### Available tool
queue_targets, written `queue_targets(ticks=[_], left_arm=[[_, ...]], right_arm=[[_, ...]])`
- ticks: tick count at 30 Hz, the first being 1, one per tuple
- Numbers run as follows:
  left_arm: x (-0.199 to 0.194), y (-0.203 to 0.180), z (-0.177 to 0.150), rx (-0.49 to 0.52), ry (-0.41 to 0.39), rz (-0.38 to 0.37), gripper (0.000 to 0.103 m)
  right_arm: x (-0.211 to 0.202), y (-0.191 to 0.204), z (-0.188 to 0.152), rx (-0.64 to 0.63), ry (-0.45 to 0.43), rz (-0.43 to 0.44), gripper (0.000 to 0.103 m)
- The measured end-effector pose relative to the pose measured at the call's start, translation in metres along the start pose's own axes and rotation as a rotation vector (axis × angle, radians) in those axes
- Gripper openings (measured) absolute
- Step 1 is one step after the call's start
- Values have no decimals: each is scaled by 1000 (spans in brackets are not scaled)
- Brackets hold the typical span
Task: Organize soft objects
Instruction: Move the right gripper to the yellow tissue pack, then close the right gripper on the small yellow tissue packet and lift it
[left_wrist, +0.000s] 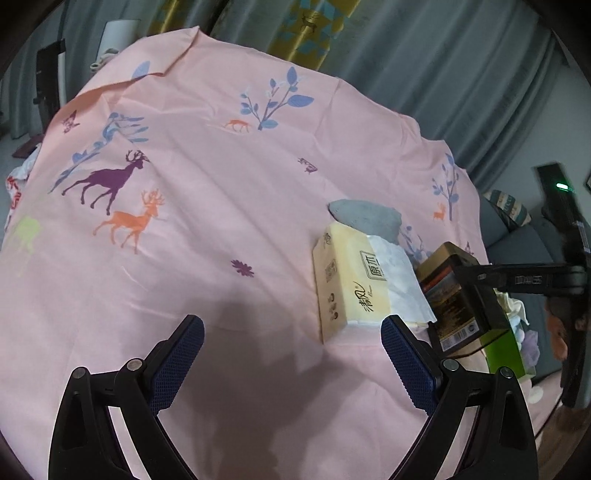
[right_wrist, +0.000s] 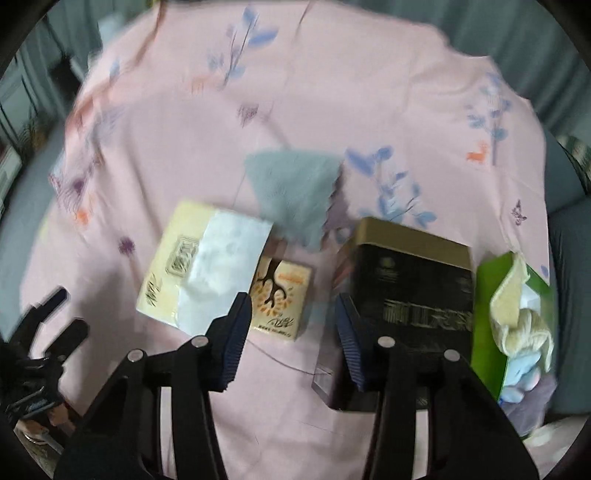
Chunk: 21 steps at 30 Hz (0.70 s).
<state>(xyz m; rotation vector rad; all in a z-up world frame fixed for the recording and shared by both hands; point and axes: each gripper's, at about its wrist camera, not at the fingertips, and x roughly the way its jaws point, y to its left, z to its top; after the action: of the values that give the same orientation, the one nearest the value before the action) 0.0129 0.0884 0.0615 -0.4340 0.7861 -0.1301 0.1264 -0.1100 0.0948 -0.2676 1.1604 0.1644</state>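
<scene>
Left gripper (left_wrist: 291, 365): hovering spread, empty.
Right gripper (right_wrist: 291, 343): hovering spread, empty.
Green box (right_wrist: 491, 314): already holding soft cloths (right_wrist: 517, 317).
Grey cloth (right_wrist: 291, 184): lying loose on pink sheet (right_wrist: 332, 92), waiting, likely next.
Tissue pack (right_wrist: 203, 266): lying beside it.

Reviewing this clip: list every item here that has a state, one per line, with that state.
Left gripper: open, empty, over the pink printed cloth.
Right gripper: open, empty.
Yellow soft tissue pack: lying flat, white sheet pulled out on top.
Grey towel: crumpled, behind the pack.
Black and gold box: closed.
Green box: open, soft cloths spilling out.
</scene>
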Motion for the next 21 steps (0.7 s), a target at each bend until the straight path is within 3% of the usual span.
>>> queue_targets(ticks=[3,11,17,21], left_arm=[[1,0,0,-8,17,-36,97],[-1,5,3,-41,32,-70,97],[-7,11,6,-70,20,-88,97],[-9,14,7,-78,14,-89,97]], right_arm=[[15,12,8,-45,59,-58,44],[36,37,18,-141,100,-167,40],[49,50,23,-149,107,-162,39],[51,56,30,-114,105,-59,29]])
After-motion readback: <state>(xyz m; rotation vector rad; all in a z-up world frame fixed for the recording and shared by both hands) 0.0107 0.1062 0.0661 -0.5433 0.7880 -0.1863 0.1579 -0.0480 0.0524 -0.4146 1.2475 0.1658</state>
